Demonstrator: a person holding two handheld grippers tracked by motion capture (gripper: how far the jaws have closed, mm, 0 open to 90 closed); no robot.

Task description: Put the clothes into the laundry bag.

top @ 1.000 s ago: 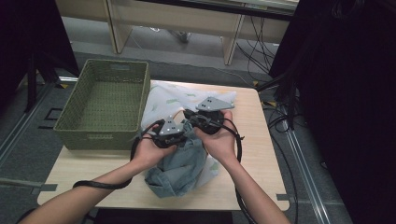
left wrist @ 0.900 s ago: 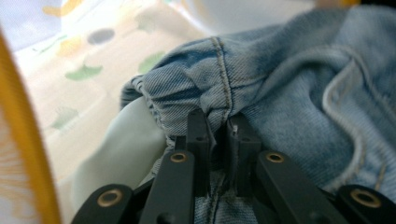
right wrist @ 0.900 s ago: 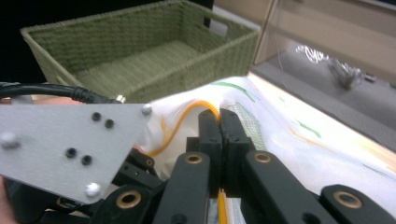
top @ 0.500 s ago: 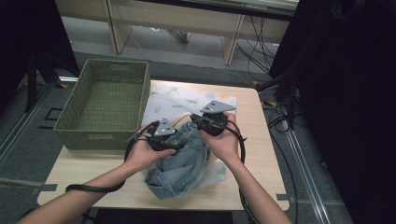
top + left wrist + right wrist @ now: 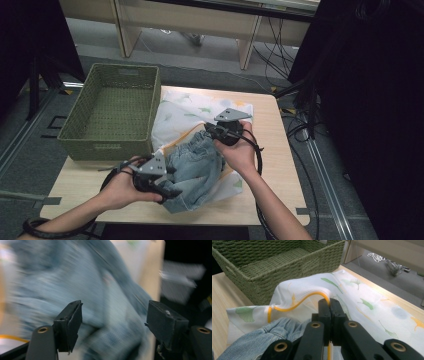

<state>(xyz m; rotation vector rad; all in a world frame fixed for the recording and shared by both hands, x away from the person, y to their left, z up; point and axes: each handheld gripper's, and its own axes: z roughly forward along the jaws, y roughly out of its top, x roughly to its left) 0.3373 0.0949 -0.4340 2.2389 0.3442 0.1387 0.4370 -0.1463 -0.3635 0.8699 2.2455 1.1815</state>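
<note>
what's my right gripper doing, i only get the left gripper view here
Observer: The right gripper is shut on the bag's yellow edge and holds that edge raised off the table.
Operator: are the jeans inside yet
Observer: Not fully. The far end of the jeans sits at the raised opening, and the near end lies outside on the bag.
Operator: where's the basket
Observer: The basket stands at the table's far left, right beside the bag.
</note>
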